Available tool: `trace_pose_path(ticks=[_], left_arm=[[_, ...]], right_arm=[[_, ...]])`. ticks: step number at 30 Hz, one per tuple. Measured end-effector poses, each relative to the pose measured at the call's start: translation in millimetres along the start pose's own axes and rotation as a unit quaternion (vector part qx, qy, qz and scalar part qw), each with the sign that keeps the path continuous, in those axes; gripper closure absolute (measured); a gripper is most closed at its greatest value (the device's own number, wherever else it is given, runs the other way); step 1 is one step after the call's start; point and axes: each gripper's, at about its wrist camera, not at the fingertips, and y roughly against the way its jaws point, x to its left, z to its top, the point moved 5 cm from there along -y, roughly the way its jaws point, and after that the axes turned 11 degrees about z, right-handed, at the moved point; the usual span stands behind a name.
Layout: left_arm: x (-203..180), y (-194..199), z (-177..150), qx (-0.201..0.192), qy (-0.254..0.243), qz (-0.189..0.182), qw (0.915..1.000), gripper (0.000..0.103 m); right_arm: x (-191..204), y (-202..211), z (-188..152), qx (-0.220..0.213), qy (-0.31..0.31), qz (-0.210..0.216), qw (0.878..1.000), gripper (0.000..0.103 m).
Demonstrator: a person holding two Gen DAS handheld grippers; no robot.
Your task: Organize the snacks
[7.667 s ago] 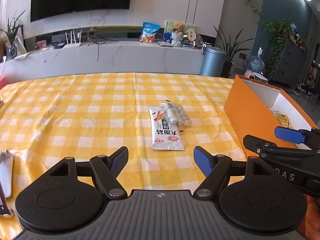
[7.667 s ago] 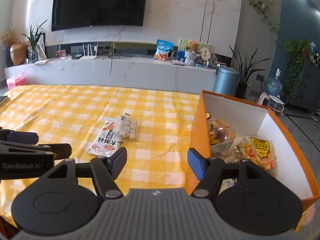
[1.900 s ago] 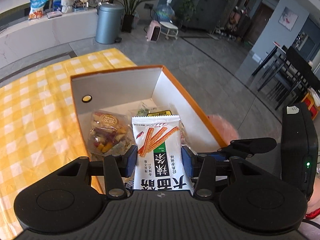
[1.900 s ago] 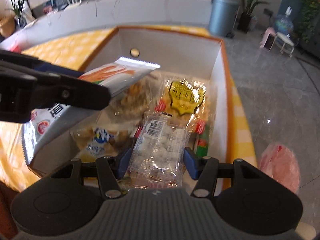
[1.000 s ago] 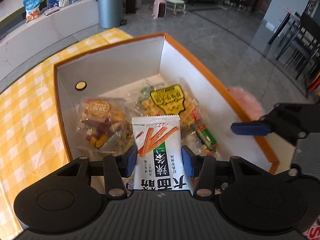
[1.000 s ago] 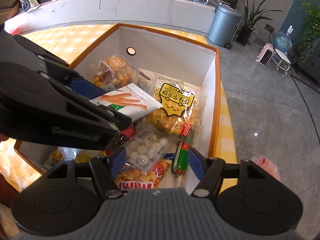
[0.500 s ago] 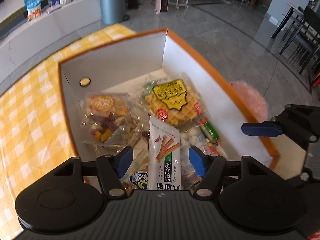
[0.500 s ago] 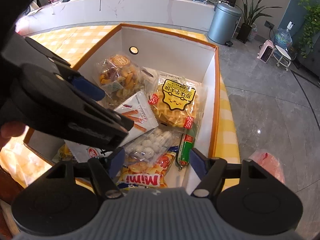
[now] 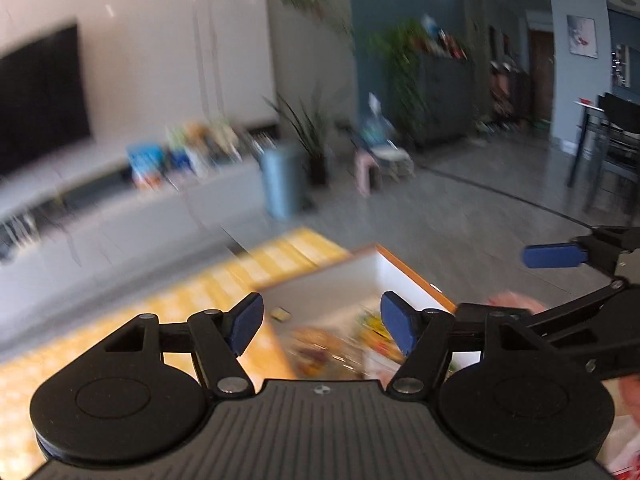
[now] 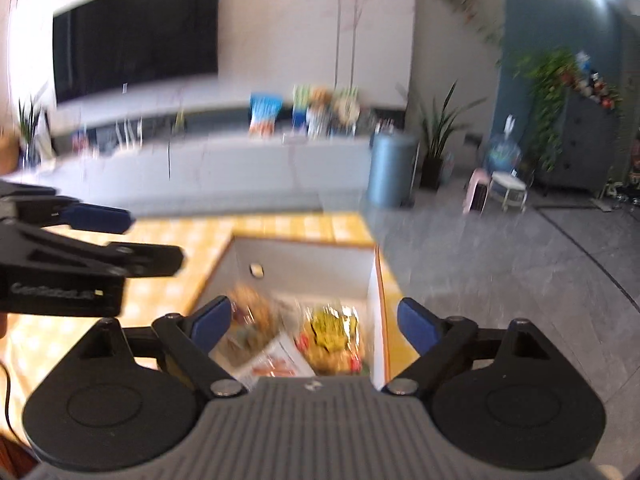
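Both claws have lifted up and back from the box since half a second ago, and the stick-snack packet that hung between the left claw's pads then is now down among the other snacks. Motion blur smears both views.

One table [image 10: 280, 224] in a yellow and white check carries one orange box [image 10: 378, 280] with white inner walls at its far right corner. The box shows in the left view too [image 9: 416, 276], low and ahead of the claw.

Snack packets inside the box are too blurred for a full count; three can be told apart in the right view. A yellow waffle packet [image 10: 332, 328] lies by the right wall, a mixed-colour packet [image 10: 250, 312] lies toward the left wall, and the white stick-snack packet [image 10: 272, 364] lies nearest the camera between them.

Two claws are in play. The left claw [image 9: 322, 326] is spread wide with nothing between its blue pads, raised above the near left part of the box. The right claw [image 10: 314, 322] is also spread wide and empty, raised above the near end of the box with the packets showing below, between its pads. Each claw appears at the edge of the other's view: the left one [image 10: 120, 236] at the left, the right one [image 9: 560, 258] at the right.
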Motion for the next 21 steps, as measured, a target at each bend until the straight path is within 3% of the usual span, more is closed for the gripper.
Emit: trace_pose_path(ticks=[3,8,11,15,21], left_arm=[[14.4,28.9,-1.6,-0.038,0.013,0.037,0.9985,0.016],[28.2,60.2,-15.6,-0.077,0.011,0.106,0.9913,0.016],[33.0,68.7,-26.7,-0.087,0.019,0.123,0.9884,0.014],[42.9,72.3,-47.0,-0.074,0.046,0.130,0.9877,0.009],[56.4,53.5,-80.2,-0.010,0.088,0.124,0.9884,0.009]], right_arm=[[14.2,16.0,-1.3,-0.029,-0.004,-0.005,1.000,0.013],[40.3,38.3,-7.7,-0.075,-0.012,-0.025,0.997,0.010],[59.1,50.2,-15.5,-0.097,-0.016,-0.025,0.995,0.007],[79.4,56.5,-29.7,-0.108,-0.016,-0.019,0.994,0.006],[94.8,52.9,-54.0,-0.083,-0.014,-0.022,0.996,0.005]])
